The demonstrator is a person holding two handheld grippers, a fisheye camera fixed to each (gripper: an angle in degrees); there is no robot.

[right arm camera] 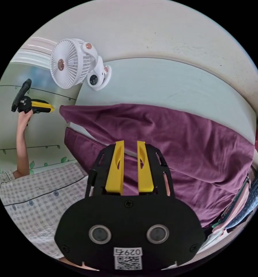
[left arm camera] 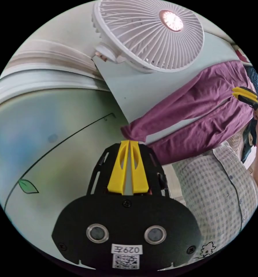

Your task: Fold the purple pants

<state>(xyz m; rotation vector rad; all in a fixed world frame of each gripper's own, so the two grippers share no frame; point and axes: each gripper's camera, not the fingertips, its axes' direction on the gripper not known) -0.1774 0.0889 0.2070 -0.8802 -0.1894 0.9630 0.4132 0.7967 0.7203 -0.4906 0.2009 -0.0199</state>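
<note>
Up in the air, between my two raised hands, hang the purple pants [right arm camera: 175, 150], stretched out lengthwise in front of a pale wall and a light panel. They rest on no surface that I can see, so I cannot place them by any edge or corner.

From the left gripper view, my left tongs [left arm camera: 129, 142] have their yellow jaws pressed together, and the end of one pant leg sits right at the jaw tips, so I judge they are pinching the cloth there. The fabric runs away from that point in two long legs, with a gap of pale panel showing between them.

From the right gripper view, my right tongs [right arm camera: 130, 142] show a narrow gap between the jaws, with purple cloth behind and between them. Whether they are gripping the cloth or merely near it, I cannot tell. The same tongs appear at the far end of the pants in the left gripper view, close to the wider end.

A white clip-on fan [right arm camera: 69, 63] is mounted above the pants. A person's checked shirt [left arm camera: 218, 190] is below them.

As I judge it, no fold has been made yet: the pants are spread full length, legs apart. Bringing the legs together and folding still lie ahead.
</note>
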